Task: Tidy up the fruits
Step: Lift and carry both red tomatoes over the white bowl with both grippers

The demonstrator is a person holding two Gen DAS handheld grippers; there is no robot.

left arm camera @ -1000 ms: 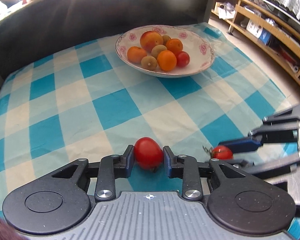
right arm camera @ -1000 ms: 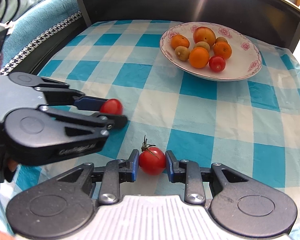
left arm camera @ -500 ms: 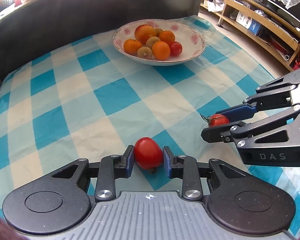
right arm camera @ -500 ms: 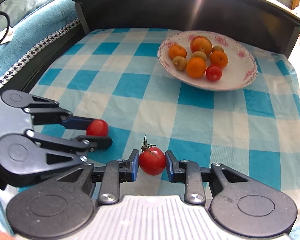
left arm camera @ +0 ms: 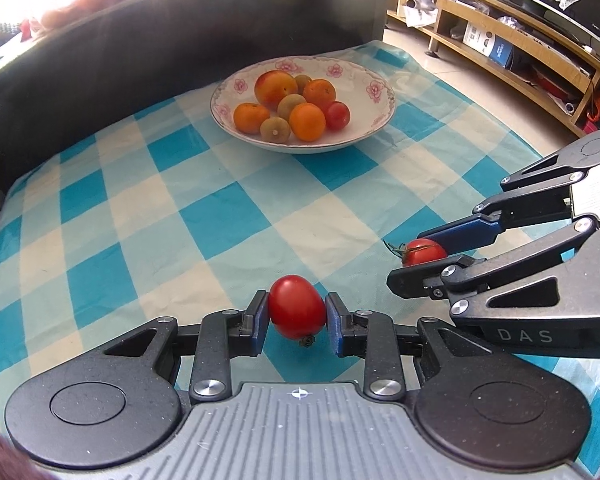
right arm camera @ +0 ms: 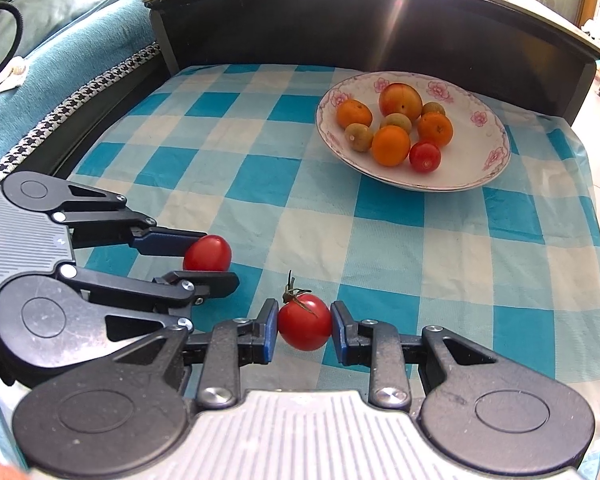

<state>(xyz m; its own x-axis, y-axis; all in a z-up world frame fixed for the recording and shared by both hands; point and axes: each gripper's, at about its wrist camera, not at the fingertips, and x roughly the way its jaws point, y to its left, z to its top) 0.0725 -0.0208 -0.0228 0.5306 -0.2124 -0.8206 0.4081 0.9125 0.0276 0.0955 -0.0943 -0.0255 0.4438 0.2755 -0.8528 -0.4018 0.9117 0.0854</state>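
My left gripper point(left arm camera: 297, 317) is shut on a smooth red tomato point(left arm camera: 296, 306), held above the blue-and-white checked cloth point(left arm camera: 220, 216). The right gripper point(right arm camera: 304, 329) is shut on a red tomato with a green stem point(right arm camera: 305, 322). Each gripper shows in the other's view: the right gripper point(left arm camera: 424, 256) at the right with its stemmed tomato point(left arm camera: 422, 251), the left gripper point(right arm camera: 208, 258) at the left with its tomato point(right arm camera: 208, 254). A flowered white bowl point(left arm camera: 376, 128) point(right arm camera: 480, 168) sits farther back, holding oranges, small green-brown fruits, a peach-coloured fruit and a red tomato point(left arm camera: 337, 115).
A dark raised wall point(left arm camera: 140, 52) runs behind the table. A teal sofa point(right arm camera: 68, 52) borders the left side in the right wrist view. Wooden shelving point(left arm camera: 520, 40) stands beyond the floor on the right. Open cloth lies between the grippers and the bowl.
Both grippers have risen off the cloth with their tomatoes, and the bowl has shifted in both views. The jaws stayed shut throughout.
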